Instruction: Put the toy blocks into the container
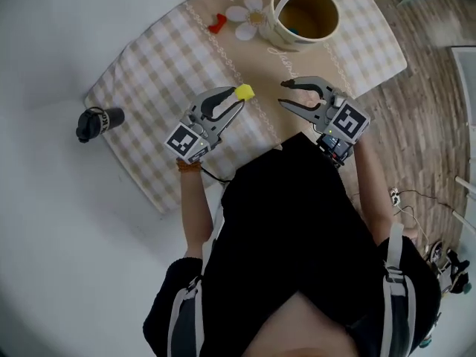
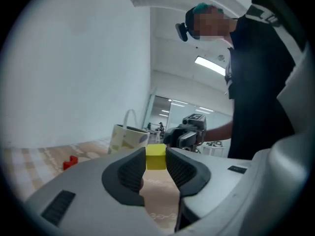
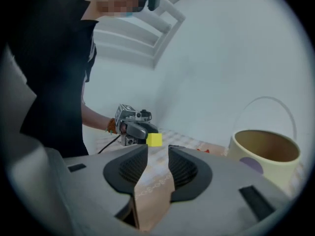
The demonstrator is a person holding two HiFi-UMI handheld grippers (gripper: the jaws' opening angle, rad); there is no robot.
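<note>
My left gripper (image 1: 238, 97) is shut on a yellow block (image 1: 244, 91) and holds it above the checked cloth (image 1: 163, 58). In the left gripper view the yellow block (image 2: 156, 157) sits pinched between the dark pads at their tips. My right gripper (image 1: 282, 94) faces it from the right, open, with nothing between its fingers; the cloth shows through its gap (image 3: 158, 154). The cream container (image 1: 303, 13) with a handle stands at the cloth's far end, beyond both grippers. A red block (image 1: 217, 23) lies on the cloth to the container's left.
A black cylindrical thing (image 1: 97, 123) lies on the white floor left of the cloth. A flower shape (image 1: 249, 17) is on the cloth beside the container. Wood flooring (image 1: 424, 110) lies to the right. The person's dark-clothed body fills the lower head view.
</note>
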